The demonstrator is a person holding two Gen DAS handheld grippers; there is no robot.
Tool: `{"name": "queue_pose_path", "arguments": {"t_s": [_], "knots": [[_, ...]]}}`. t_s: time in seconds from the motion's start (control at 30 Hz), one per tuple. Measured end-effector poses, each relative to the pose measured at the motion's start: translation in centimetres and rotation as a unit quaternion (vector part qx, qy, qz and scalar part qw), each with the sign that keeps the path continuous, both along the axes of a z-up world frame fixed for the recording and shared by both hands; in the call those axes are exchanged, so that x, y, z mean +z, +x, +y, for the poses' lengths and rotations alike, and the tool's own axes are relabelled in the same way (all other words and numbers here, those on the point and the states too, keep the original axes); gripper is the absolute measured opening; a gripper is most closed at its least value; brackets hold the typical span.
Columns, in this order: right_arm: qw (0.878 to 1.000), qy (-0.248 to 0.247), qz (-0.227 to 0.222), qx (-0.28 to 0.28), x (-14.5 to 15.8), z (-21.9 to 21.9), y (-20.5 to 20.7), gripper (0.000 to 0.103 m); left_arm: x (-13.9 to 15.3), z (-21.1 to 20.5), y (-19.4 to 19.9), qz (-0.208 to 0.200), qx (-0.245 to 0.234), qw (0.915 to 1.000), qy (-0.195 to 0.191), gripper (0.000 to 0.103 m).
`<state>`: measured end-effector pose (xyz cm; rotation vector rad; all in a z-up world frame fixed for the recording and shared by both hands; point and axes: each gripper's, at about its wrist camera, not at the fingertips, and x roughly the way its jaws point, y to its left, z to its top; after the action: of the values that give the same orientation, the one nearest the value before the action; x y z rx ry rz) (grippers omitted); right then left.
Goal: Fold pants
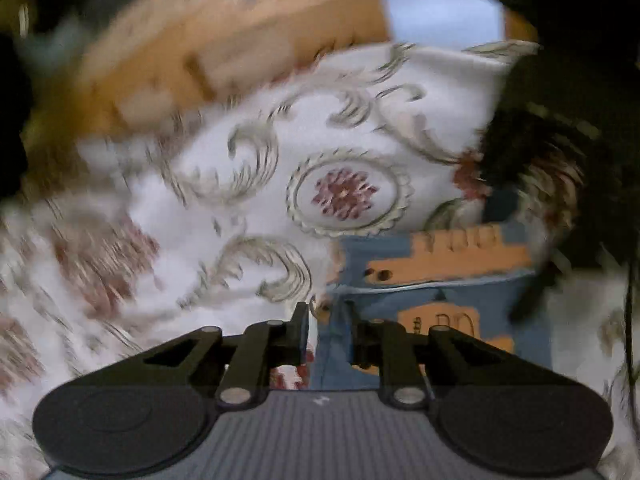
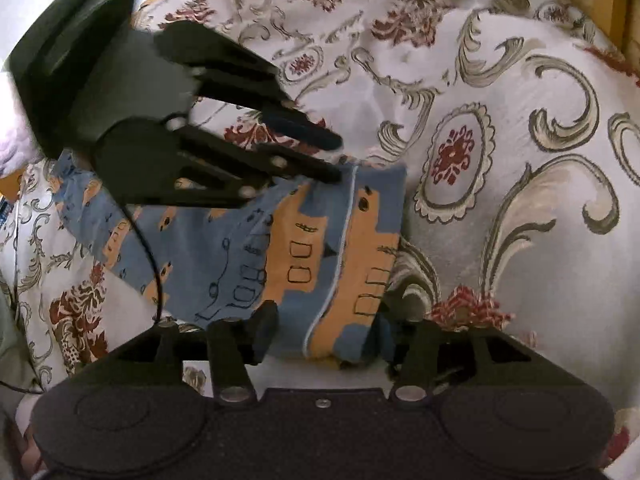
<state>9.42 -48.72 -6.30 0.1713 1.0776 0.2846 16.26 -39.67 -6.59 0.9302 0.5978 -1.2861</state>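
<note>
Where the bedspread [image 2: 500, 128] lies over the bed, it is a white woven cloth, thick and slightly puffy, worked with grey-green scrolls, scalloped oval medallions and dark red flower sprays. Beyond it a warm yellow wooden frame [image 2: 596, 4] shows at the far edge, and the left wrist view, badly smeared by motion, catches a pale blue rectangle [image 1: 442, 12] that may be a window or screen. On the spread sit the pants [image 2: 280, 248], small, soft blue cotton printed with orange blocky shapes outlined in black, already doubled into a compact bundle with a white piped seam running down them. The left gripper [image 2: 334, 158], black plastic with linked bars, has its jaws nearly together at the bundle's far corner; whether it pinches cloth I cannot tell. The right gripper [image 2: 324, 332] stands with jaws wide, straddling the near edge of the pants without clamping them.
</note>
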Motion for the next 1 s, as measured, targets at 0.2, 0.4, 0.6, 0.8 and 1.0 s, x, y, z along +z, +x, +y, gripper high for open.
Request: {"name": "queue_pose_path", "arguments": {"t_s": [0.2, 0.4, 0.6, 0.8, 1.0], "knots": [[1.0, 0.02, -0.002, -0.023, -0.4, -0.8, 0.0, 0.05, -1.3, -2.1, 4.5, 0.135, 0.031, 0.9883, 0.063, 0.021], [1.0, -0.007, -0.029, -0.001, -0.2, 0.2, -0.9, 0.053, -0.6, -0.2, 2.8, 0.09, 0.012, 0.9953, 0.032, 0.01], [0.998, -0.027, -0.054, 0.004, -0.3, 0.6, -1.7, 0.054, -0.3, 2.2, -2.8, -0.044, -0.059, 0.9972, -0.013, 0.007], [0.995, -0.06, -0.072, 0.019, -0.5, 1.6, -2.6, 0.055, -0.4, 4.7, -8.2, -0.178, -0.16, 0.9701, -0.04, 0.006], [0.998, -0.02, -0.051, -0.02, -0.4, 0.5, -1.8, 0.056, -0.9, 4.2, -7.3, -0.186, -0.127, 0.9737, -0.034, 0.005]]}}
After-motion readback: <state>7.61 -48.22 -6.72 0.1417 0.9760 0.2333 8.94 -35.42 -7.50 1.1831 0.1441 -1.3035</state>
